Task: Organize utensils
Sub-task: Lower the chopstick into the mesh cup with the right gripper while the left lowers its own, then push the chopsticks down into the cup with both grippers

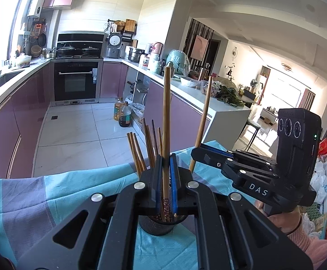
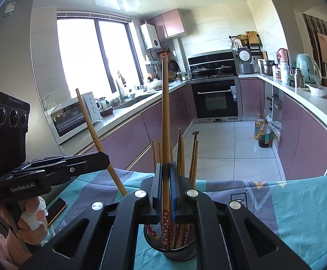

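While a mesh cup (image 2: 179, 250) of chopsticks is sitting on the teal-and-grey cloth (image 2: 298, 202) in a mauve-cabinet kitchen, the left gripper (image 1: 166, 180) and the right gripper (image 2: 165, 186) are each pinching one chopstick upright above it.

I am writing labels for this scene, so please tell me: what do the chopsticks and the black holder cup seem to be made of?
The chopsticks look like bamboo or wood: matte tan shafts, with red patterned ends that seem painted or wrapped. The holder cup looks like black metal mesh, since its wall shows a fine grid under a smooth rim, though coated plastic is possible.
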Available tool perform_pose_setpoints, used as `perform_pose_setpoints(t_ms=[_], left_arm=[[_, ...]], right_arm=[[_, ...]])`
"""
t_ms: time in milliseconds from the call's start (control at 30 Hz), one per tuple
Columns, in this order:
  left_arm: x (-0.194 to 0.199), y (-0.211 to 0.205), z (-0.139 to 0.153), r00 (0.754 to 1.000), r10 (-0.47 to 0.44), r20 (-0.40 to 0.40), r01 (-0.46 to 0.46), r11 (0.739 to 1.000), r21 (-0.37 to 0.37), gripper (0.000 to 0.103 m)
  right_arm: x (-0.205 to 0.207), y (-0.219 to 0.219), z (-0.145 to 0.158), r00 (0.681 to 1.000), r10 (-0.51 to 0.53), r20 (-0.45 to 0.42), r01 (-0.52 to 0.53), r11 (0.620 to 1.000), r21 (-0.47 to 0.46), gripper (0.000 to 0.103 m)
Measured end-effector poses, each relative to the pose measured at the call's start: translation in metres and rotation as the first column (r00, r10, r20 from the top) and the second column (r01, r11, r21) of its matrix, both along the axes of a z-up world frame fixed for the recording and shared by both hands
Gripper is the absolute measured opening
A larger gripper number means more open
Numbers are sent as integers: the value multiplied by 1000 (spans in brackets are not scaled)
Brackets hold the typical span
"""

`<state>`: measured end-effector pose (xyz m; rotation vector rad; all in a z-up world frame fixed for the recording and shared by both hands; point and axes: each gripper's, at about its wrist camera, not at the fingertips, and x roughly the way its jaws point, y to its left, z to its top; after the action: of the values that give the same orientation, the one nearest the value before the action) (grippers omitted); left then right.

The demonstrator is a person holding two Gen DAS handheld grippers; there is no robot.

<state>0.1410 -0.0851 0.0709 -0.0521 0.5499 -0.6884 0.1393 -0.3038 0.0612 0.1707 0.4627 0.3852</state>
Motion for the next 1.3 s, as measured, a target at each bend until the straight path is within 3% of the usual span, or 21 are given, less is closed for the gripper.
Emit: perform_pose_setpoints(t_ms=[1300], left_arm=[[13,-18,2,999,-14,-41,19,995,99,7]], right_arm=[[9,3,-23,998,3,-63,-4,1000,-22,6]])
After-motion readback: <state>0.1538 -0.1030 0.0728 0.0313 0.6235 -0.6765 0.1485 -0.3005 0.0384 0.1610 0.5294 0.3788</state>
